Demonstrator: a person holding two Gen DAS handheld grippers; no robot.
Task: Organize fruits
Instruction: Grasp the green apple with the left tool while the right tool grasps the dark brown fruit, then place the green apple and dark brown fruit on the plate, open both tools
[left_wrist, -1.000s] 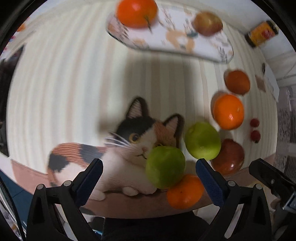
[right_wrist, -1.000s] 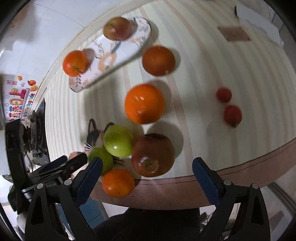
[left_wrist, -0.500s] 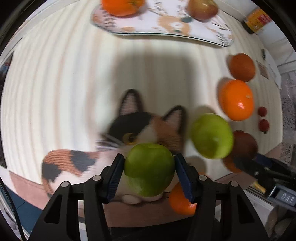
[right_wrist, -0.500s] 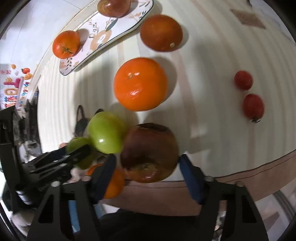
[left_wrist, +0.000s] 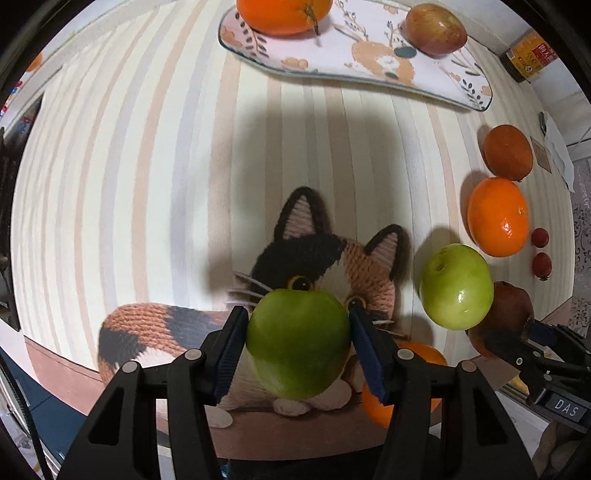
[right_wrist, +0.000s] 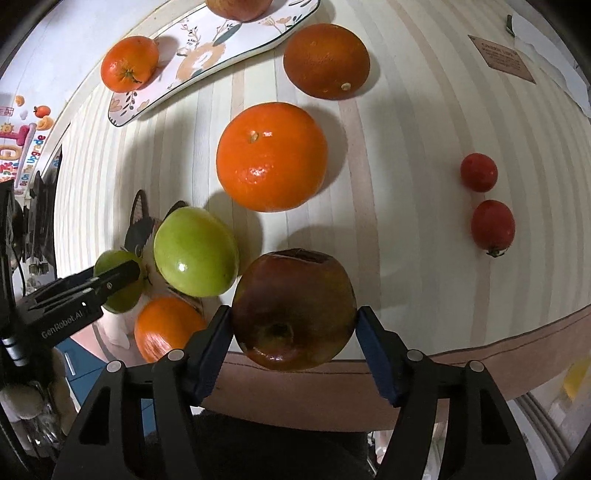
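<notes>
My left gripper is shut on a green apple, over the knitted cat mat. My right gripper holds a dark red apple between its blue pads near the table's front edge; its jaws are opening slightly, though both pads still touch the fruit. A second green apple lies between the two held fruits. A small orange sits at the table edge, partly hidden by the left finger in the left wrist view.
A patterned plate at the back carries an orange and a red apple. A bright orange, a darker orange and two cherry tomatoes lie on the striped cloth. A bottle stands far right.
Both grippers came down with jaws wide and closed, the left on the green apple, the right on the dark red apple. The other fruits stayed where they were.
</notes>
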